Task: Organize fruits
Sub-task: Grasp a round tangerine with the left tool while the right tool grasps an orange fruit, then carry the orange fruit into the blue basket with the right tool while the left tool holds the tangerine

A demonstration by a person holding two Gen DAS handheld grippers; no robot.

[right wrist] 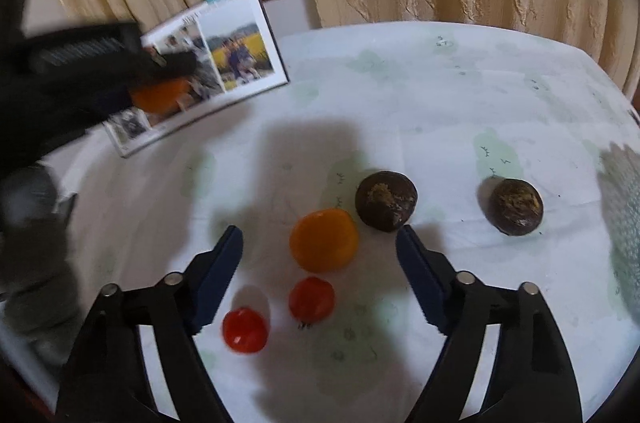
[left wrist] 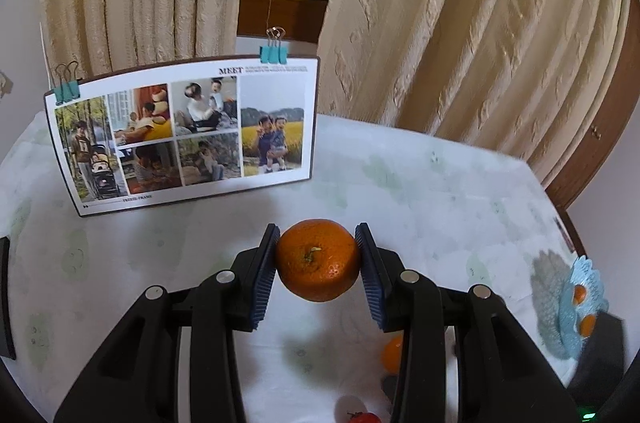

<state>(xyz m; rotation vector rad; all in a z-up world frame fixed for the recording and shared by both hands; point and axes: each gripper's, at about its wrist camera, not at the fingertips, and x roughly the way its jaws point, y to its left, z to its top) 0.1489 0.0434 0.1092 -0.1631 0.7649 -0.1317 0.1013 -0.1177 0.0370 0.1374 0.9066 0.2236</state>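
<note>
My left gripper (left wrist: 318, 237) is shut on an orange mandarin (left wrist: 318, 260) and holds it above the table; it shows blurred at the left of the right wrist view (right wrist: 160, 95). My right gripper (right wrist: 320, 239) is open and empty above a second mandarin (right wrist: 324, 240). Two red tomatoes (right wrist: 311, 299) (right wrist: 245, 330) lie just in front of it. Two dark brown round fruits (right wrist: 386, 201) (right wrist: 516, 206) lie further right. The second mandarin (left wrist: 393, 353) and a tomato (left wrist: 364, 418) show partly under the left gripper.
A white tablecloth (right wrist: 440, 103) with faint green prints covers the table. A clipped photo board (left wrist: 184, 131) stands at the back left. A light blue mesh basket (left wrist: 580, 307) with orange fruit sits at the right edge. Beige curtains (left wrist: 460, 23) hang behind.
</note>
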